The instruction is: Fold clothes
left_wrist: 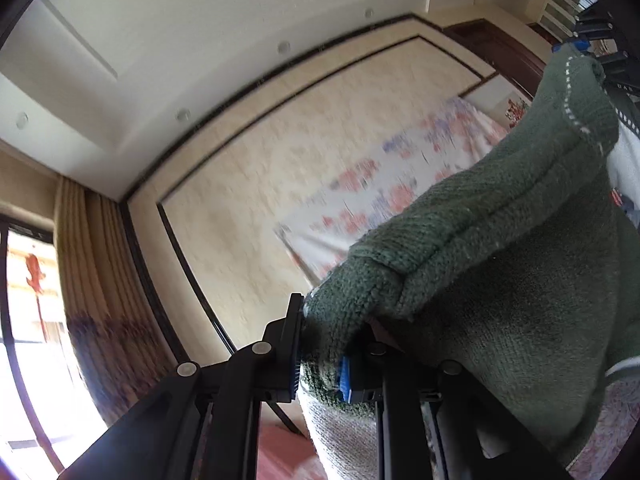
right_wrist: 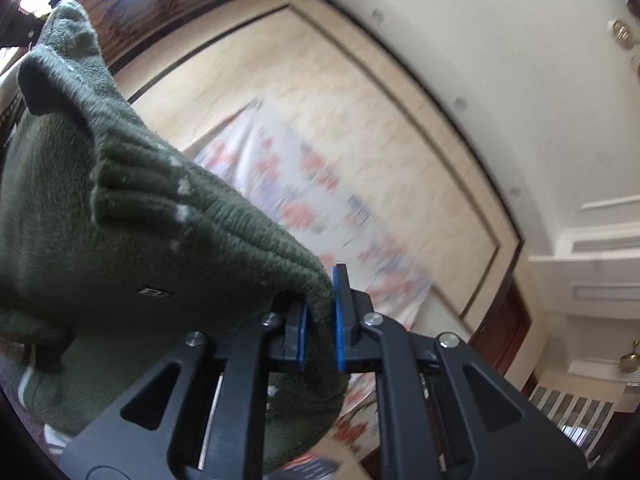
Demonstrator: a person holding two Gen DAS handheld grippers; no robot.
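The left claw (left_wrist: pixel 320 344) and the right claw (right_wrist: pixel 320 320) are each closed on an edge of the dark green knitted sweater (left_wrist: pixel 500 280). Between the two claws the sweater hangs spread in the air, probably so that it opens flat for folding.

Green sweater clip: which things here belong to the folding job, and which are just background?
Part of the job:
- green knit sweater, held up between both grippers
- left gripper, fingers shut on its edge
- right gripper, fingers shut on its edge

Just around:
- floral sheet
- curtain
- ceiling lights

bright daylight from the window (left_wrist: pixel 28 300), blurred background, fisheye-curved dark edges.
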